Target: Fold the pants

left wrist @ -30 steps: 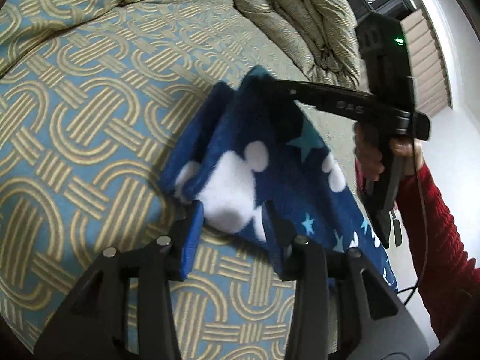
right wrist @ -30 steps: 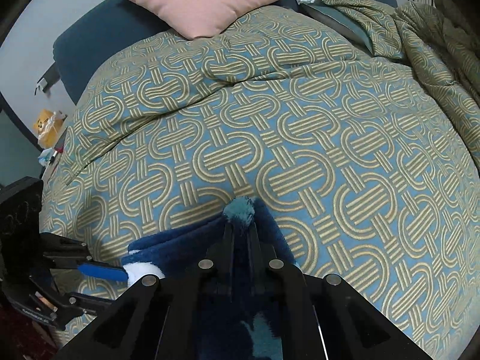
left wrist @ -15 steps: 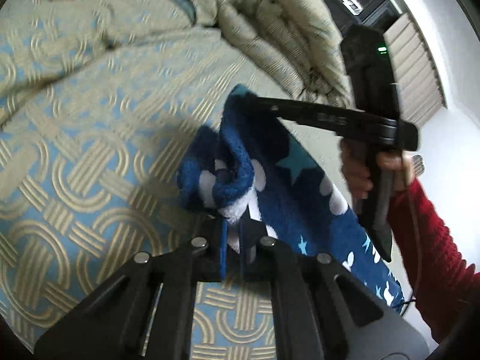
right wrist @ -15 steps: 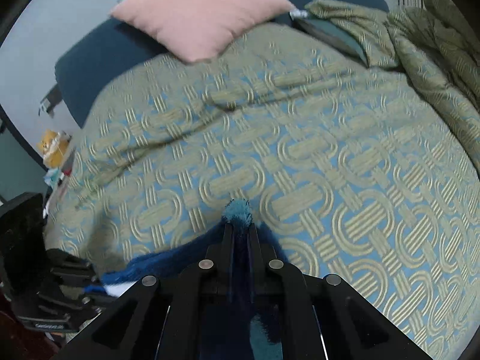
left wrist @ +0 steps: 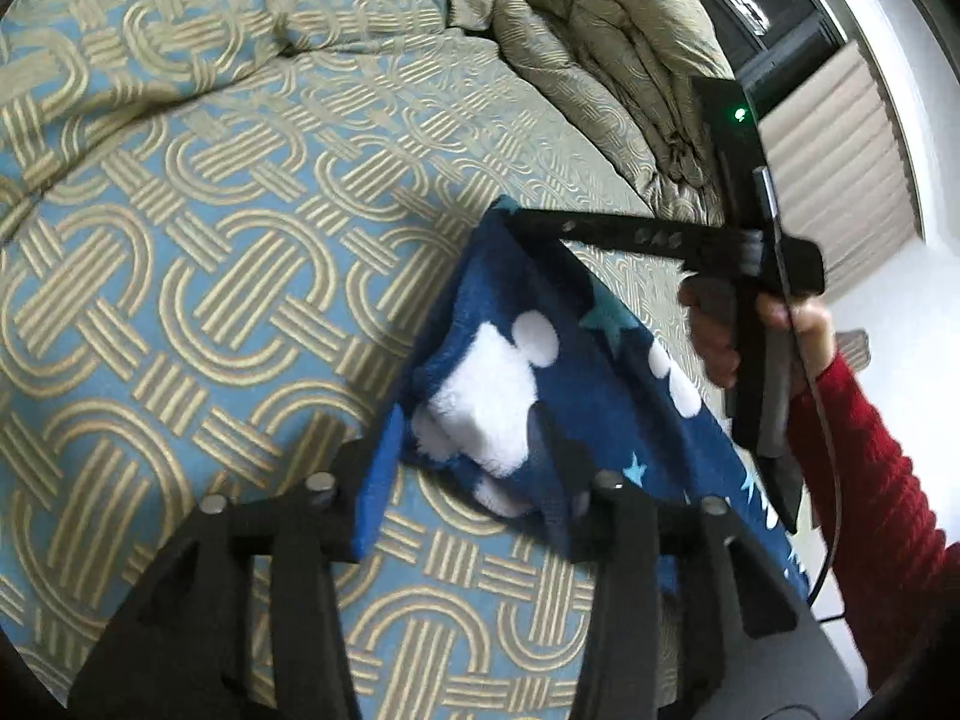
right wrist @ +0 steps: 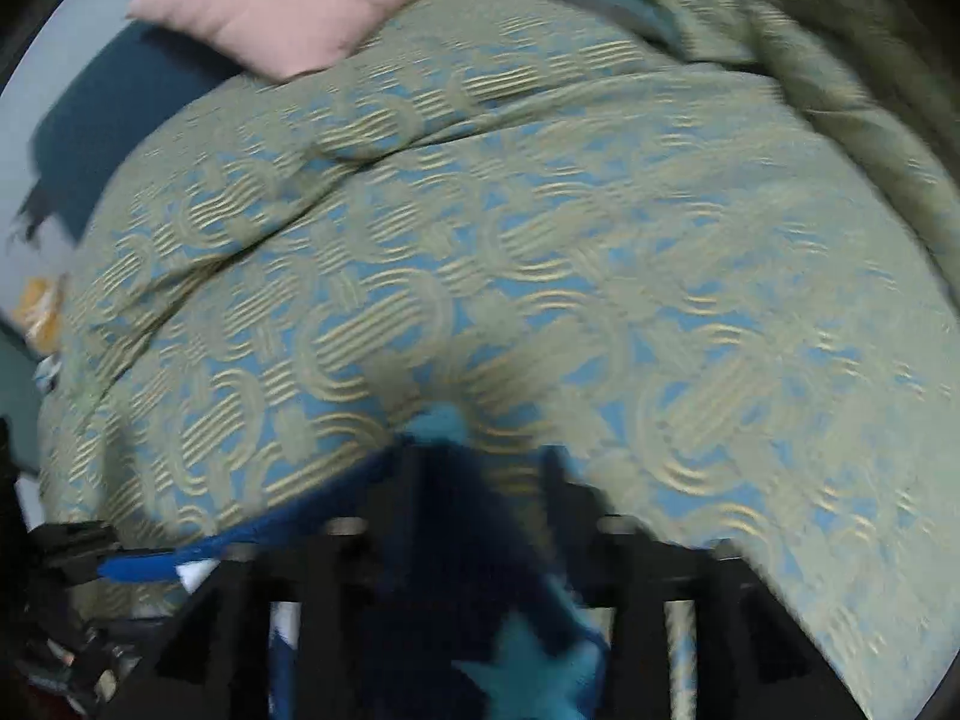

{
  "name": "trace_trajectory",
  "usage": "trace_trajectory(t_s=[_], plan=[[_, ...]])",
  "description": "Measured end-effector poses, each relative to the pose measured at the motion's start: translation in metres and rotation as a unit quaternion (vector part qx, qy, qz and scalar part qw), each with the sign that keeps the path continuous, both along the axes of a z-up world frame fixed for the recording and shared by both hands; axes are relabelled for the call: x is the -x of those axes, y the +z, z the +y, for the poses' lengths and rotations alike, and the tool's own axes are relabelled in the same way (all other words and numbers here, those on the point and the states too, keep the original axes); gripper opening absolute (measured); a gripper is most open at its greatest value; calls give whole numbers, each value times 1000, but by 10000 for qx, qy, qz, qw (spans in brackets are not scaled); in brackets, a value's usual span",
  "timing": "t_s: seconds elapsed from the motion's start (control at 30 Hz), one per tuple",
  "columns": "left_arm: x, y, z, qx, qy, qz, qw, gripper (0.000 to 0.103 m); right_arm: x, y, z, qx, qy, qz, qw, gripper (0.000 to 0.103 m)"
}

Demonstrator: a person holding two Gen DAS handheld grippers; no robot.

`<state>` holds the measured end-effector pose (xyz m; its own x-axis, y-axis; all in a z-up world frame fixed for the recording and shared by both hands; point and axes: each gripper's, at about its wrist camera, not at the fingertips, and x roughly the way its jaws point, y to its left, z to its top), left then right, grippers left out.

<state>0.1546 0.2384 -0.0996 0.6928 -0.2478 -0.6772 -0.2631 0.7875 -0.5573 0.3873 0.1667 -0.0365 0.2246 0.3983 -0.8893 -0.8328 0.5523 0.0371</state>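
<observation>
Left gripper (left wrist: 468, 468) spread, straddling pants (left wrist: 540, 372) edge; right gripper (right wrist: 480, 474) seemingly opening, pants fold between fingers.

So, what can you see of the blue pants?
The pants are fluffy dark blue fleece with white blobs and teal stars. They lie bunched on the patterned bedspread, one corner raised at the right gripper's tip. A folded white-and-blue edge sits between the left gripper's open fingers, apparently unpinched.

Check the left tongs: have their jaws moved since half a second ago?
Yes. The left tongs stood shut on the pants; now the jaws stand apart either side of the white patch, over the bedspread.
</observation>
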Motion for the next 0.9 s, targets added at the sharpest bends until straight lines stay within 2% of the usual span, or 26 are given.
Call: trace_trajectory(t_s=[0.1, 0.27, 0.4, 0.47, 0.5, 0.53, 0.6, 0.67, 0.7, 0.8, 0.9], plan=[[5, -2, -7, 88, -108, 202, 9997, 52, 2, 23, -27, -253, -325, -32, 9991, 56], [7, -24, -15, 538, -212, 709, 9958, 53, 24, 30, -82, -241, -1220, 522, 9909, 58], [0, -31, -8, 1127, -108, 603, 9917, 53, 53, 18, -131, -357, -1837, 911, 9781, 58], [-9, -31, -4, 1324, -91, 499, 9899, 53, 69, 9, -165, -621, -2290, 1197, 9640, 59], [-15, -33, -2, 1291, 11, 521, 9903, 51, 77, 4, -186, -798, -2584, 1366, 9530, 59], [-18, -33, -1, 1247, 62, 496, 9909, 39, 82, 1, -201, -899, -2794, 1473, 9445, 59], [-26, -33, -2, 1035, 107, 508, 9933, 19, 100, -11, -238, -1176, -3373, 1745, 9176, 59], [-27, -28, -4, 974, 133, 468, 9941, 16, 115, -14, -261, -1285, -3740, 1728, 9021, 59], [-25, -19, -10, 725, 112, 366, 9966, 16, 124, -13, -272, -1304, -3898, 1644, 8967, 59], [-24, 2, -23, 155, 34, 203, 9997, 16, 141, -8, -294, -1124, -4215, 1318, 8901, 59], [-29, 19, -25, 54, 9, 76, 10000, 16, 144, -21, -303, -697, -4392, 1249, 8869, 59]])
